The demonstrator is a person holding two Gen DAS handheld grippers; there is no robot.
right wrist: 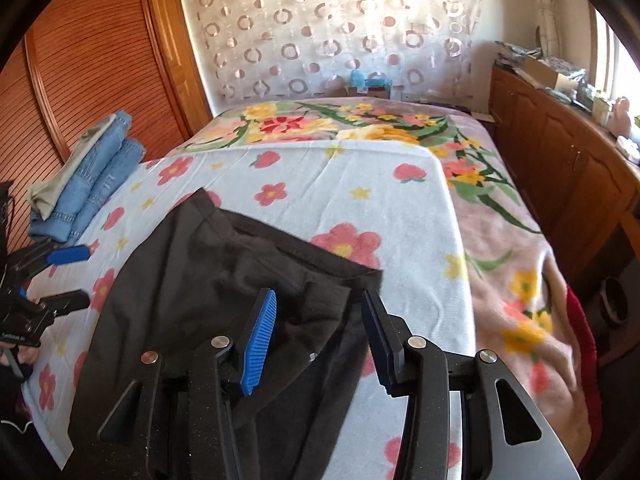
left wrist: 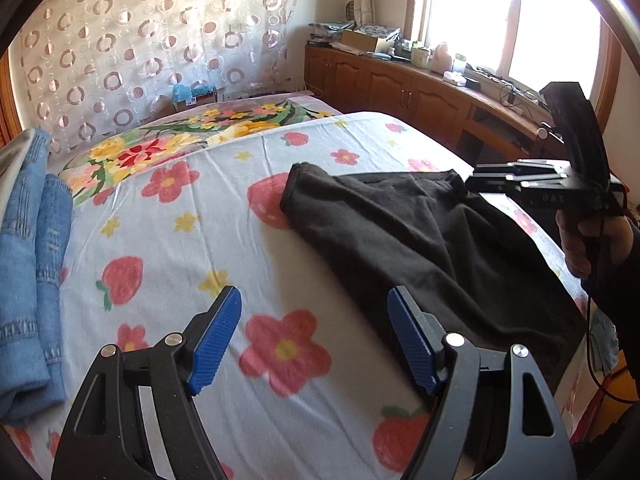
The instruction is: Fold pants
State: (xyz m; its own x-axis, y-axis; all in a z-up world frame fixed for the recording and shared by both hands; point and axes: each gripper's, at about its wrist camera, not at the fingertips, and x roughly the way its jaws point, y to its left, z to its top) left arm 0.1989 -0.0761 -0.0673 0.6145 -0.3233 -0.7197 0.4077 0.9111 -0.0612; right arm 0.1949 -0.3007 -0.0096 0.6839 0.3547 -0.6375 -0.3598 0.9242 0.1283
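Black pants point(left wrist: 420, 232) lie partly folded on the flowered sheet point(left wrist: 180, 240), one edge doubled over. My left gripper point(left wrist: 314, 300) hovers open over bare sheet, just left of the pants, with nothing between its blue pads. In the right wrist view my right gripper point(right wrist: 319, 300) stands open above the pants point(right wrist: 200, 272) near their folded right edge, and the pads do not press the cloth. The left wrist view shows the right gripper point(left wrist: 476, 180) at the pants' far right corner, held by a hand point(left wrist: 576, 248). The left gripper point(right wrist: 76, 278) shows at the left edge.
Folded blue jeans point(left wrist: 32, 260) are stacked at the bed's left side point(right wrist: 92, 184). A wooden cabinet point(left wrist: 400, 84) with clutter on top runs under the window at the right. A slatted wooden door point(right wrist: 80, 80) stands behind the jeans. A patterned curtain hangs at the head.
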